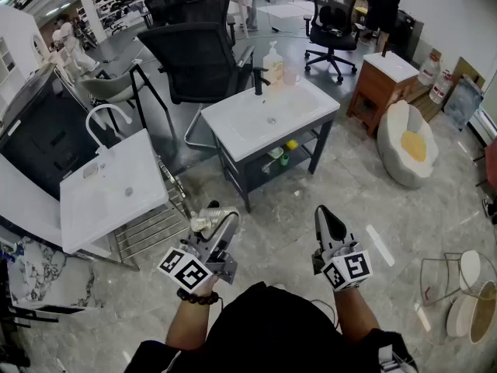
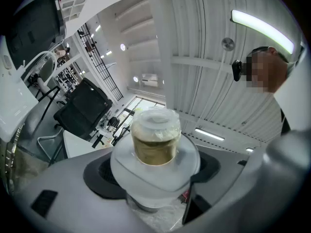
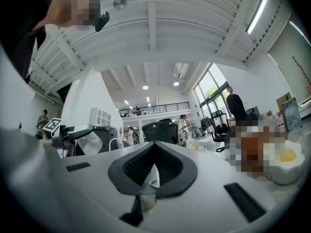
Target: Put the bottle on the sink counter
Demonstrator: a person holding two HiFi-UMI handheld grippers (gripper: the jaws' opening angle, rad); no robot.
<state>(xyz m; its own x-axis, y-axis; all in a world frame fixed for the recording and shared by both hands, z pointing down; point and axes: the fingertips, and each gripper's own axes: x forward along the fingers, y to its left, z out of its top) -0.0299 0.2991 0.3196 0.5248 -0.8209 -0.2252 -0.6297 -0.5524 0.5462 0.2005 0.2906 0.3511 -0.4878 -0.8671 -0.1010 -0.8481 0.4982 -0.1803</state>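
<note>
Step in hand: the carry. The bottle was gripped but not yet set down.

Nearest the body, at approx 11 o'clock, the left claw (image 1: 216, 222) was closed wide round the bottle (image 1: 208, 219), pads on its body. The bottle lay roughly level w/ its cap end pointing off to 10 o'clock. In the left gripper view the bottle (image 2: 154, 141) looked like clear plastic: pale translucent cap, a tan-olive band below it (liquid or label, couldn't tell) and a broad whitish shoulder filling the gap btwn the jaws. Probably light and a bit slippery.

At 1 o'clock the right claw (image 1: 329, 222) had its jaws together, nothing in them. Both claws hung over marble floor (image 1: 279, 235), well short of any basin.

Further out, at 12 o'clock, stood the sink counter (image 1: 221, 123) on a dark frame, w/ a black tap (image 1: 258, 80) and a soap dispenser (image 1: 272, 62) at its far edge. A second sink (image 1: 101, 200) sat at 9 o'clock, so which one is meant I couldn't tell.

Next move, I'd judge: step fwd, turn the bottle upright, lower it onto flat rim clear of the dispenser, then open.
</note>
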